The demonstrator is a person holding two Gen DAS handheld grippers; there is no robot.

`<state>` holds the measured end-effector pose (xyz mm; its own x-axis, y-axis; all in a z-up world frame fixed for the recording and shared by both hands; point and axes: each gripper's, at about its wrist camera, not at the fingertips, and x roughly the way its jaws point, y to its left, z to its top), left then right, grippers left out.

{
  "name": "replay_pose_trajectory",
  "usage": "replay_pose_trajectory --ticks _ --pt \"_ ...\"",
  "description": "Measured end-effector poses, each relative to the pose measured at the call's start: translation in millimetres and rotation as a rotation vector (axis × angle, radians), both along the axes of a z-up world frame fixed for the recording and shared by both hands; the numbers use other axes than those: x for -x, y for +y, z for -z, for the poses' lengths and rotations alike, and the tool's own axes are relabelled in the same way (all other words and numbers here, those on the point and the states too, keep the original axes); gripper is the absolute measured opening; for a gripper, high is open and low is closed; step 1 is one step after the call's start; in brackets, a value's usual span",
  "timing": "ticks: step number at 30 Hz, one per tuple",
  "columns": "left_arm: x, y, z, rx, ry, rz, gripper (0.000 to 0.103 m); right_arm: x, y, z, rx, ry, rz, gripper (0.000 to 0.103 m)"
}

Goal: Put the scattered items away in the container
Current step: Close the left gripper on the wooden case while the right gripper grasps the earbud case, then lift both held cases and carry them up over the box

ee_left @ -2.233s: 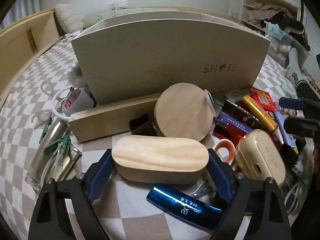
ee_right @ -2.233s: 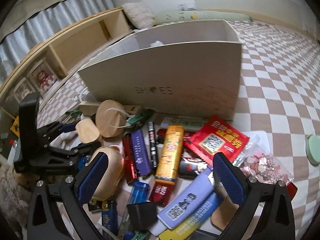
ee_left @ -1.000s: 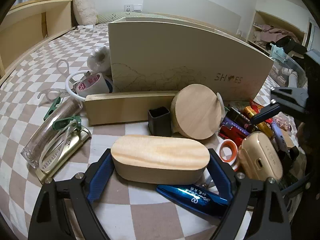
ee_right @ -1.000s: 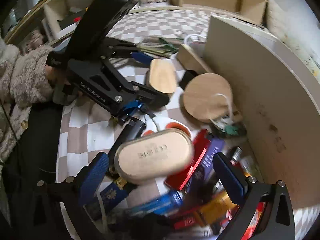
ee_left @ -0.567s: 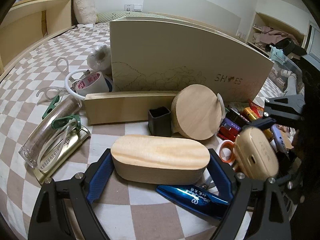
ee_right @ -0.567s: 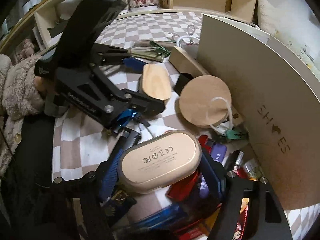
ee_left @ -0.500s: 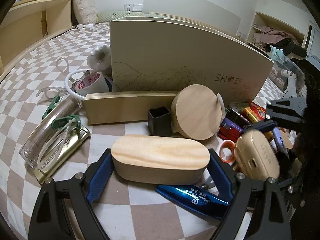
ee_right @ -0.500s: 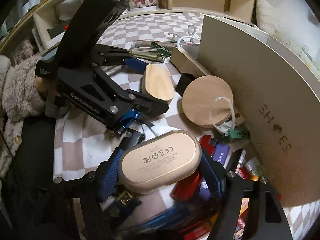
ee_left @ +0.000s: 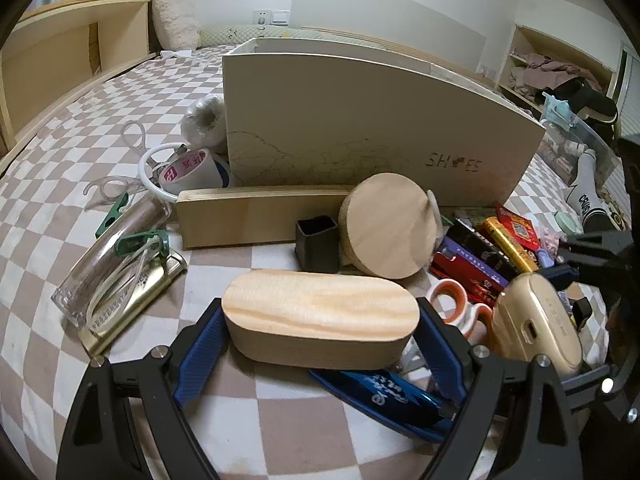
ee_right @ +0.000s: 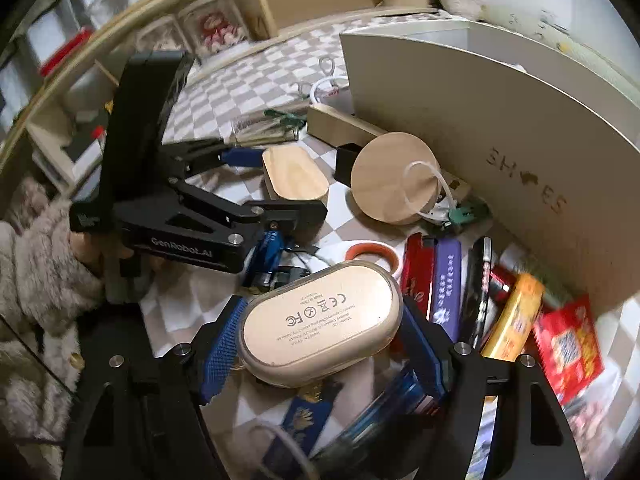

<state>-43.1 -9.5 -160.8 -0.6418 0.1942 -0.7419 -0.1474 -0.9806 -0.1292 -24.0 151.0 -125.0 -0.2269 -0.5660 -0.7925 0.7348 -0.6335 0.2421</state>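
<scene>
Left gripper (ee_left: 320, 344): blue fingers pinching the oval pale wooden box (ee_left: 320, 318) by its ends on the checked bedspread (ee_left: 60, 152). Right gripper (ee_right: 322, 348): fingers pinching the gold oval plastic case (ee_right: 320, 326), at four o'clock from the wooden box. Beige "SHOES" container (ee_left: 360, 132) standing at twelve o'clock.

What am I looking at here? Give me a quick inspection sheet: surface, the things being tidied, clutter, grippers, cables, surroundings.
Surface: checkered bed cover, brown and white.
Job's things: oval wooden box and gold oval case, both gripped; cream container marked SHOES stands behind them.
Clutter: round wooden disc leaning on the container; wooden block; tape roll; orange-handled scissors; clear tube; red packet.
Grippers: left gripper shut on the oval wooden box; right gripper shut on the gold oval case.
Cables: nothing seen.
Surroundings: wooden shelves; a fuzzy sleeve.
</scene>
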Motion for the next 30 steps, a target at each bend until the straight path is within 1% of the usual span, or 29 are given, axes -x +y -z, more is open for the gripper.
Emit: replay_pose_trajectory --ticks 3,7,10,15,18,20,26,30 --pt "-4 3 -2 -0.01 -0.018 -0.006 0.09 -7 2 -1 0.021 -0.021 0.027 0.076" --pt "-14 6 -9 -0.065 -0.028 0.009 0.09 -15 4 0 0.019 -0.037 0.064 0.075" --pt "-19 7 -17 -0.059 -0.019 0.013 0.09 -16 4 1 0.015 -0.056 0.109 0.076" --pt "-16 2 -39 -0.086 0.015 0.0 0.09 -16 17 -6 0.07 -0.08 0.183 0.076" --pt "-1 -5 -58 -0.12 0.053 -0.006 0.09 -13 26 -11 0.113 -0.088 0.227 0.076" --pt "10 -8 -71 -0.123 0.079 -0.006 0.09 -10 31 -13 0.127 -0.087 0.248 0.076" --pt "50 -6 -104 -0.107 0.155 0.004 0.09 -7 37 -15 0.141 -0.089 0.273 0.076" --pt "78 5 -115 -0.066 0.187 0.021 0.09 -8 35 -14 0.133 -0.089 0.263 0.076"
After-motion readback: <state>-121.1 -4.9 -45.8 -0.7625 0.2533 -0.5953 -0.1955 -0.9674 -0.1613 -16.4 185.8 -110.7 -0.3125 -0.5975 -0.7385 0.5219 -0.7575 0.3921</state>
